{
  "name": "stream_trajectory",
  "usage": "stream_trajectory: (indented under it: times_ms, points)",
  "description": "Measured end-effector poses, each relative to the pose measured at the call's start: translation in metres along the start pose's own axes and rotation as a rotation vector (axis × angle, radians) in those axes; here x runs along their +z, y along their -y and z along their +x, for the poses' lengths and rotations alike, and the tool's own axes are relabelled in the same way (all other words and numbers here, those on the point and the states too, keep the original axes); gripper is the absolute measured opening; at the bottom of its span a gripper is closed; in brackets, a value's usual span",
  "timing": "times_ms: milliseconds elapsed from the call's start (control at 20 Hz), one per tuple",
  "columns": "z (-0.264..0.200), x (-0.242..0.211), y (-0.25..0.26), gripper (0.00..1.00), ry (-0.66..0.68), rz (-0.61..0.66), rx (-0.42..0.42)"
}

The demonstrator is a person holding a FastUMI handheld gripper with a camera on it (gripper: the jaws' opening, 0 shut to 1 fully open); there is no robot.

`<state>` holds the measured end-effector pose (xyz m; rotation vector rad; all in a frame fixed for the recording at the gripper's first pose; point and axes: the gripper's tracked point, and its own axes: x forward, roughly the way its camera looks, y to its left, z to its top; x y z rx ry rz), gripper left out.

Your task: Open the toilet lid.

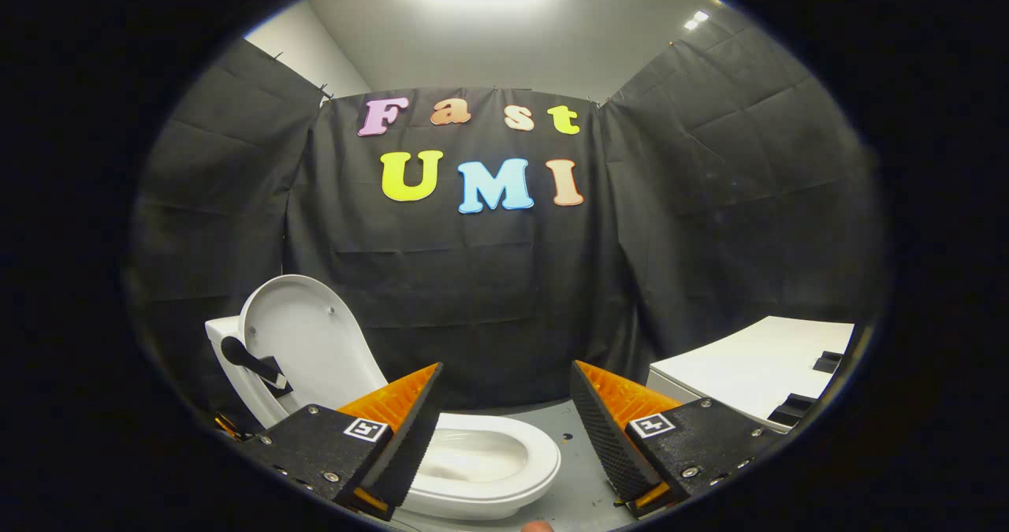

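Note:
A white toilet (489, 461) stands on the grey floor, low and a little left beyond my fingers. Its lid (307, 343) stands raised and upright, leaning back against the cistern, and the bowl and seat ring lie uncovered. A black handle piece (252, 362) is fixed to the lid's left side. My gripper (504, 414) is open, its orange-and-black fingers (406, 422) spread wide with nothing between them. The left finger overlaps the near left part of the seat in view; the right one hangs over the floor beside the bowl.
A white table or cabinet top (757, 370) with black fittings stands to the right of the toilet. Black cloth walls close the booth behind and on both sides. Grey floor (579, 445) runs between the toilet and the white unit.

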<state>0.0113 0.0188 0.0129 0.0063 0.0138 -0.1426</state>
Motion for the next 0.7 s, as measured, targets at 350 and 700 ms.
stream_trajectory:
  times_ms: [350,700]
  points:
    - [-0.003,0.002,-0.007,0.95,0.022,-0.008,0.029]
    - [-0.006,0.002,-0.011,0.95,0.023,-0.014,0.045]
